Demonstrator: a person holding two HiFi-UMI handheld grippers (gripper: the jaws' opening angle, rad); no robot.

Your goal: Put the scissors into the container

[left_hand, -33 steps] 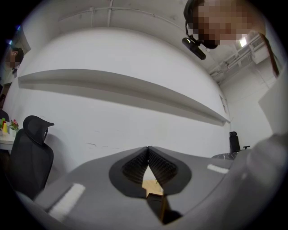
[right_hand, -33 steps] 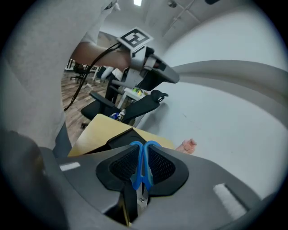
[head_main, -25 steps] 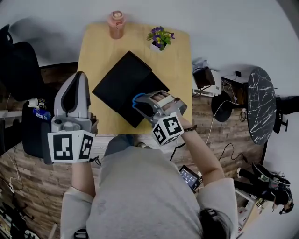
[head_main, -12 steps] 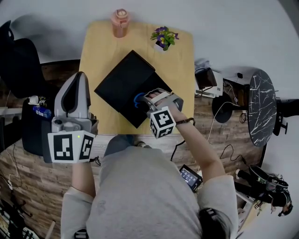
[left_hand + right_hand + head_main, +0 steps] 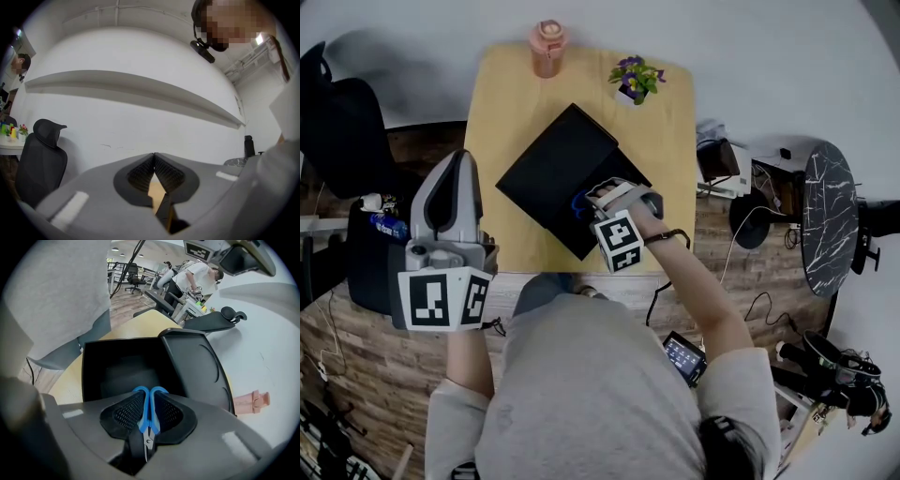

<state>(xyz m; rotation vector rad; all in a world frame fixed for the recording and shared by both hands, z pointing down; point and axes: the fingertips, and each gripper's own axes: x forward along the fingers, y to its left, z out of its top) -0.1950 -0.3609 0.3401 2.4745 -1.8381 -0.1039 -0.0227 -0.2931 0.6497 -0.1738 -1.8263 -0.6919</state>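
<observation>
Open-plan office or lab workspace. Wood-plank floor (image 5: 356, 375), plain white wall (image 5: 140, 117). 1 small wooden table (image 5: 516, 122) with a potted plant (image 5: 636, 78) and a pink bottle (image 5: 547, 47) at its far edge. Black mesh-back office chair (image 5: 42, 159) just beside the table. Round marble-top table (image 5: 828, 216) to the right, with loose cables (image 5: 741, 253) on the floor between the two tables. The right gripper view looks down a long room: ceiling lights (image 5: 116, 249), another office chair (image 5: 136, 273), and a person in white (image 5: 192, 275) bent over a desk. A desk with small coloured items (image 5: 9, 140) at the left edge of the left gripper view.
</observation>
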